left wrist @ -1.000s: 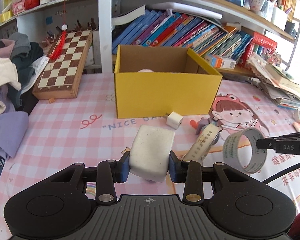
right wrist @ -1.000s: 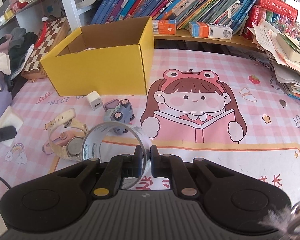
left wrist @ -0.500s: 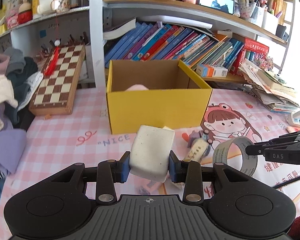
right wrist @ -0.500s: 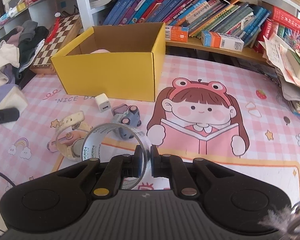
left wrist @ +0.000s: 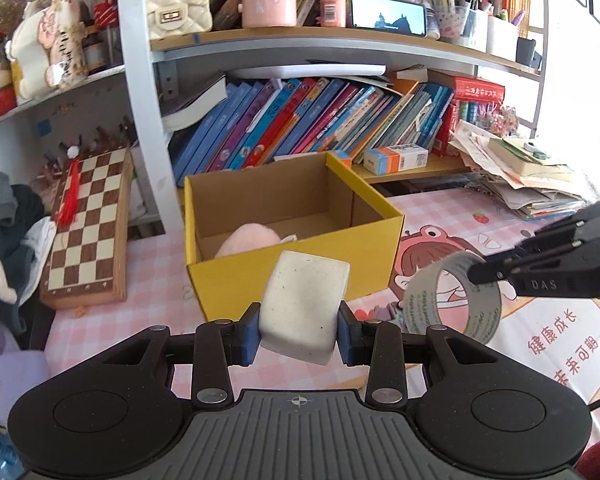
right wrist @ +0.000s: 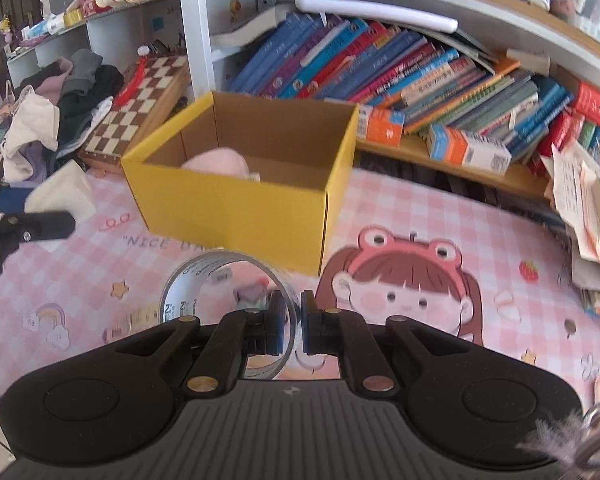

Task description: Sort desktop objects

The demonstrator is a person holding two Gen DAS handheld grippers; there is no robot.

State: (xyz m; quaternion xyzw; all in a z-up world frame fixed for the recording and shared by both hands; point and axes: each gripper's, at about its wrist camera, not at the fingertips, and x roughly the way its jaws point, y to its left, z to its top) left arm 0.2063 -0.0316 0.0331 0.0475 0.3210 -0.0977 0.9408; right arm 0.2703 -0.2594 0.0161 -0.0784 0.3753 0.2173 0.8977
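My left gripper (left wrist: 298,334) is shut on a white rounded block (left wrist: 304,306), held in the air in front of the open yellow cardboard box (left wrist: 292,280). A pink soft object (left wrist: 248,240) lies inside the box. My right gripper (right wrist: 291,328) is shut on the rim of a clear tape roll (right wrist: 220,300), lifted above the pink checked mat. In the left wrist view the right gripper (left wrist: 476,272) and the tape roll (left wrist: 452,296) show at the right of the box. In the right wrist view the white block (right wrist: 62,196) and the left gripper's finger (right wrist: 40,226) show at the far left.
A chessboard (left wrist: 88,228) leans at the left of the box beside a heap of clothes (right wrist: 56,112). Bookshelves with slanted books (left wrist: 308,120) rise behind. Stacked papers (left wrist: 520,176) fill the right. Small objects (right wrist: 252,292) lie on the mat (right wrist: 420,216) under the tape roll.
Both grippers rose and came closer to the yellow box with the block and the tape roll still held; the box's inside now shows from above.
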